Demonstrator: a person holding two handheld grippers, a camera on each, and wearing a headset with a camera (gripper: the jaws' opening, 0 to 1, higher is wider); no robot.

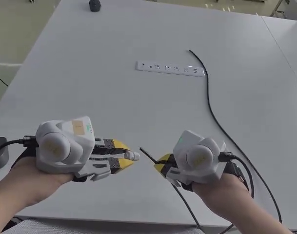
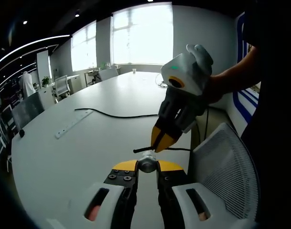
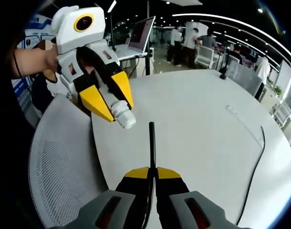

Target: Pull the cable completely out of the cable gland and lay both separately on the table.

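Two items in hand, above bench (image 1: 138, 97). Left gripper (image 1: 123, 155): clamped on white cable gland (image 1: 132, 156). Right gripper (image 1: 159, 163): pinched on black cable (image 1: 147, 155), free end just clear of gland. Advised: lower both flat, place well apart, release gland gently against rolling.

My white table (image 1: 138, 107) runs long and broad away from me, a white power strip (image 1: 170, 68) lying far across it; a grey mesh chair (image 2: 226, 167) stands at its near edge; bright windows (image 2: 143, 33) fill the far wall; curved light strips (image 3: 221, 16) cross the dark ceiling; pale floor (image 1: 11, 29) lies to the left.
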